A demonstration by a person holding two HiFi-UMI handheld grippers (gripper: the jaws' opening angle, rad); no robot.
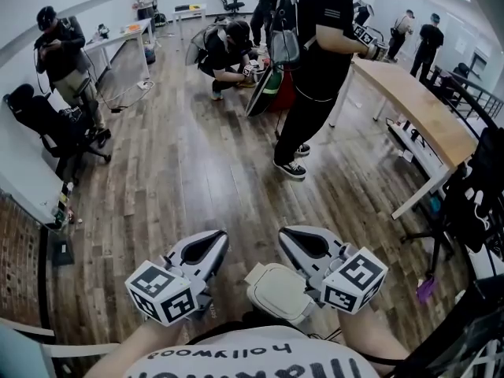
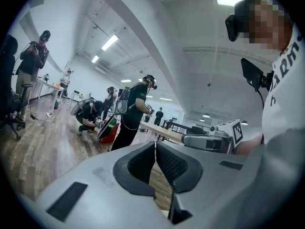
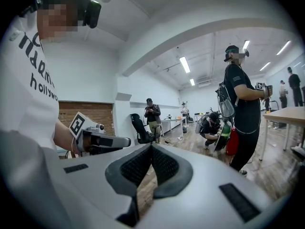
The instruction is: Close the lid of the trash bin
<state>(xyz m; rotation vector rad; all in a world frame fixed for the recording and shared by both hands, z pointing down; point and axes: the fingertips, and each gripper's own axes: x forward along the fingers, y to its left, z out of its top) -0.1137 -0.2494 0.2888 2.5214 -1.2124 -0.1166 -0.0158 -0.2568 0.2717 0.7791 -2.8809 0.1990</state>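
Note:
A cream, rounded-square trash bin lid (image 1: 276,290) lies flat low in the head view, close to the person's body. My right gripper (image 1: 287,234) is just above and to the right of it, jaws pressed together, holding nothing. My left gripper (image 1: 220,236) hovers to the lid's left, also shut and holding nothing. In the left gripper view the dark pads (image 2: 143,163) meet at the tip, and the right gripper (image 2: 209,141) shows beyond them. The right gripper view shows its own pads (image 3: 164,166) closed, with the left gripper (image 3: 97,140) off to the side. The bin's body is hidden.
A standing person in black (image 1: 315,61) and a crouching person (image 1: 228,50) are ahead on the wood floor, beside a red and green object (image 1: 272,89). A long wooden table (image 1: 425,113) runs along the right. An office chair (image 1: 47,124) stands at the left wall.

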